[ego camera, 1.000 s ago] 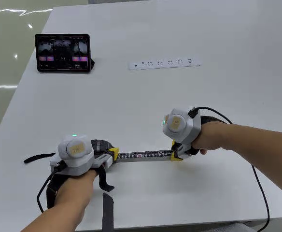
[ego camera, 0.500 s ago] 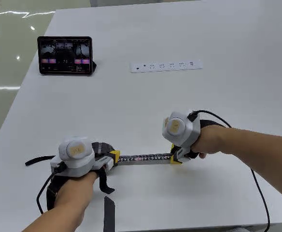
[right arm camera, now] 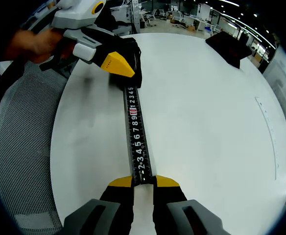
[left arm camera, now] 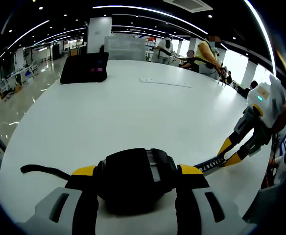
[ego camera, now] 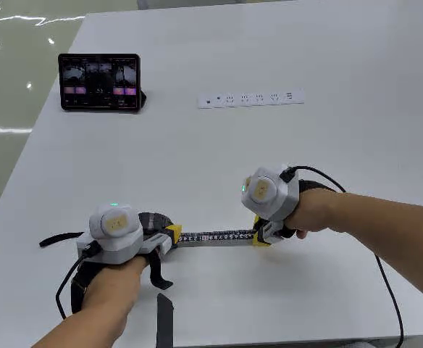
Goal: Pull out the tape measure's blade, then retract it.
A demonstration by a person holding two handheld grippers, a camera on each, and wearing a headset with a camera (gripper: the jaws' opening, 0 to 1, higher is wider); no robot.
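- Near left: left gripper [ego camera: 169, 233], jaws clamped on tape measure case [left arm camera: 133, 178]; case resting on table [ego camera: 327, 116].
- Centre: blade [right arm camera: 135, 137], short length out, flat on table, running right.
- Right gripper [right arm camera: 143, 182]: pinching blade tip.
- Far: power strip [ego camera: 249, 96], tablet [ego camera: 99, 80].
- Step: mid-stroke, direction unclear.
- Next: keep case pinned, move tip straight along blade line.

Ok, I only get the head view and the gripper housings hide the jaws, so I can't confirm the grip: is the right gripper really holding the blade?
Observer: Yes, the right gripper is shut on the blade at its tip end.
Operator: And the left?
Observer: The left gripper has the black tape measure case clamped between its yellow-tipped jaws.
Operator: Anyone close by?
Observer: People stand beyond the table's far edge, away from the work.
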